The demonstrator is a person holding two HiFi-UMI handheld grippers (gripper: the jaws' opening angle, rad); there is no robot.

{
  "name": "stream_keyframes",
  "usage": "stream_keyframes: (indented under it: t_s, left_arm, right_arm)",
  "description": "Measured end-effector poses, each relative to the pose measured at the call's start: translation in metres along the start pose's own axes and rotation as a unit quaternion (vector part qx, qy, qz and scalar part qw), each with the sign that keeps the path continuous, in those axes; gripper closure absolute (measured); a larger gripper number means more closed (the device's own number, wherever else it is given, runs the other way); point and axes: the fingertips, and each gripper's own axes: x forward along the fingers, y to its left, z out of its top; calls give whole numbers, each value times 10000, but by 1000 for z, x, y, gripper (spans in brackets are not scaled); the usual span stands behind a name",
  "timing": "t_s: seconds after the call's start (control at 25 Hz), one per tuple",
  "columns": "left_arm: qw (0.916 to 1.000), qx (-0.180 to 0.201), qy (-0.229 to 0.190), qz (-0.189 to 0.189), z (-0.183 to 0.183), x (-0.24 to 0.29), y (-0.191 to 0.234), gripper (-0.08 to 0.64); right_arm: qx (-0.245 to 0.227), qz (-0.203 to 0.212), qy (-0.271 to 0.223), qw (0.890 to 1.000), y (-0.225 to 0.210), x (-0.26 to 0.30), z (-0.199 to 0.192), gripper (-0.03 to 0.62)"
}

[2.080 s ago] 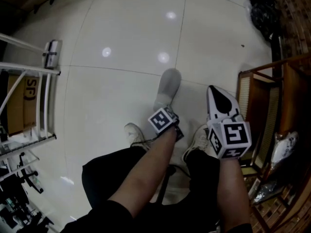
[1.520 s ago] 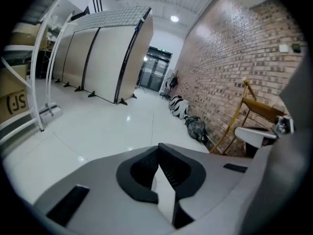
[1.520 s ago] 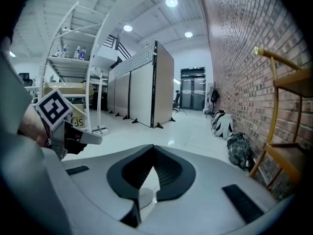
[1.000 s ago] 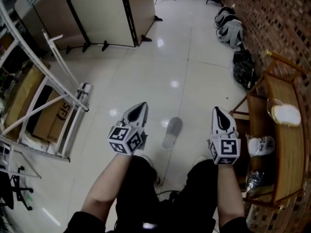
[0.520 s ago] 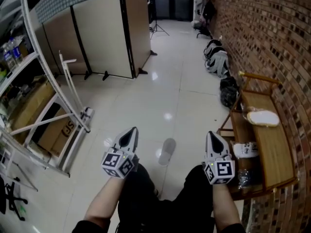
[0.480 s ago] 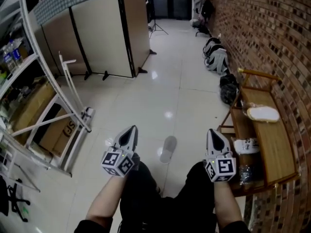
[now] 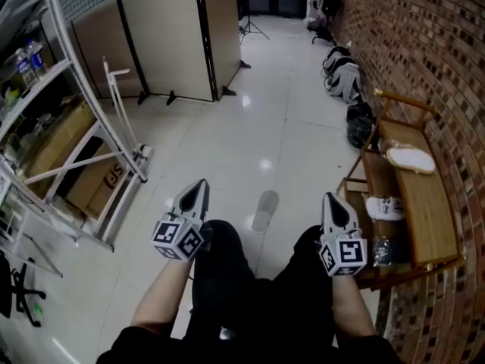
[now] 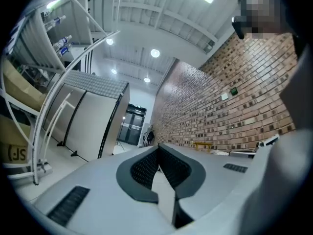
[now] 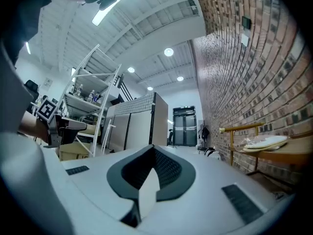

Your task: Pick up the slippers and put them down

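Currently | step: slipper down, none held, judged | left gripper (image 7: 199,186): jaws together, empty | right gripper (image 7: 331,200): jaws together, empty | grey slipper (image 7: 265,209): flat on tiled floor (image 7: 227,127), apart from both grippers | next: open jaws, descend to slipper.

Head view: high, steeply down on floor (image 7: 227,127), left gripper (image 7: 200,183) and right gripper (image 7: 331,198) close below. Gripper views: low, level, facing ahead along their jaws. All share brick wall (image 7: 424,44), partition (image 7: 170,36).
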Motion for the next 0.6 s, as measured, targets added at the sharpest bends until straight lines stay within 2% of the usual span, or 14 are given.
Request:
stream_keyframes:
  t_s: [0.28,0.6]
  left_arm:
    - [9998,-37,145,156,-18,-8,13,555]
    - [9985,429,244,-241,-24,8,-24,555]
  right_arm:
    - [283,-205,225,9991,-4,2,-12,584]
    - [355,-225,397,9983,-6,-1,-26,586]
